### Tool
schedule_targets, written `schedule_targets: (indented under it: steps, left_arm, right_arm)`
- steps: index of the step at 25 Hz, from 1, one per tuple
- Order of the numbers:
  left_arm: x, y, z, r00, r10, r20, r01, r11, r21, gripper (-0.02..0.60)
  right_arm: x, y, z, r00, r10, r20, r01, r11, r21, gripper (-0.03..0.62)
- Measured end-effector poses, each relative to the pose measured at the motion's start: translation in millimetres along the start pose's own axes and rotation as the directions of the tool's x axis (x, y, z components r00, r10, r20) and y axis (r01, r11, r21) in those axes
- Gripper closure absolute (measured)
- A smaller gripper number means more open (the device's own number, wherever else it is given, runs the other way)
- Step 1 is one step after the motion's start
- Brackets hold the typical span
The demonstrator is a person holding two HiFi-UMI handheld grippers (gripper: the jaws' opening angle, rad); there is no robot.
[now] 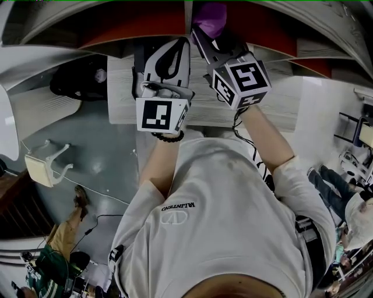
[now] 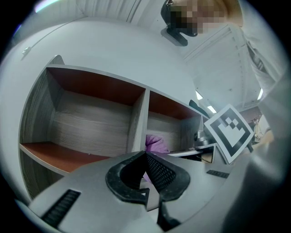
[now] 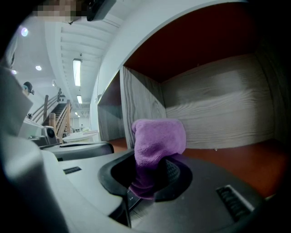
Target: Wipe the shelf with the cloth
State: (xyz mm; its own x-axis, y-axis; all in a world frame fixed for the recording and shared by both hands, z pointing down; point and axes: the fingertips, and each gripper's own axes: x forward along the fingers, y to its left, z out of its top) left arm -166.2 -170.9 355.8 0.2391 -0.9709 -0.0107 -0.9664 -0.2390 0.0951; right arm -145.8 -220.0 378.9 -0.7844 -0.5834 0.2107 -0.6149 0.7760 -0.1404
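- The right gripper (image 3: 151,178) has its jaws clamped on a purple terry cloth (image 3: 158,136). The bunched free end of the cloth stands up out of the jaws toward 12 o'clock.
- In the right gripper view, the cloth sits inside a compartment of the grey wood-grain shelf unit with reddish-brown boards (image 3: 218,104). The upright divider is at its 10 o'clock, the back panel is behind it, and the red-brown bottom board runs off toward 4 o'clock.
- The left gripper (image 2: 145,169) has its jaws brought together with nothing between them.
- In the left gripper view, the cloth (image 2: 154,142) shows at 12 o'clock of those jaws. It lies low in the right-hand compartment, just right of the divider of the shelf unit (image 2: 91,118).
- In the head view, both tools are raised toward 12 o'clock. The left gripper (image 1: 169,58) is at the 9 o'clock side of the right gripper (image 1: 205,36).
- Also in the head view, the cloth (image 1: 208,17) is at the right gripper's tip, against the shelf unit (image 1: 119,87).
- The person's white T-shirt (image 1: 233,233) fills the 6 o'clock part of that view.
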Motion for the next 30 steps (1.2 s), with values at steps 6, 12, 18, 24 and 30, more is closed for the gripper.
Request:
schedule_targets:
  steps: [6,12,18,24,30]
  left_arm:
    - [1,-3,-5,1.000,-0.009,-0.012,0.009,1.000,-0.002,0.583]
    - [-2,-6,-6,1.000,-0.019,-0.023,0.019,1.000,0.005,0.583]
    - [-2,-7,-4,0.999,-0.031,-0.017,0.031,0.999,0.012,0.583]
    - [-2,-21,3,0.998,-0.057,-0.017,0.058,0.998,0.029,0.583]
    - [4,-46,13,0.995,-0.099,-0.005,0.099,0.994,0.049,0.583]
  right_arm:
    - [0,-3,-7,1.000,-0.005,-0.006,0.005,1.000,0.002,0.513]
    - [-1,-2,-7,1.000,-0.009,0.001,0.009,1.000,0.008,0.513]
    - [-14,-6,-10,1.000,-0.013,0.012,0.013,1.000,0.021,0.513]
    - [-55,-16,2,0.999,-0.029,0.039,0.029,1.000,0.005,0.513]
    - [-108,-42,8,0.992,-0.109,0.059,0.108,0.994,0.014,0.513]
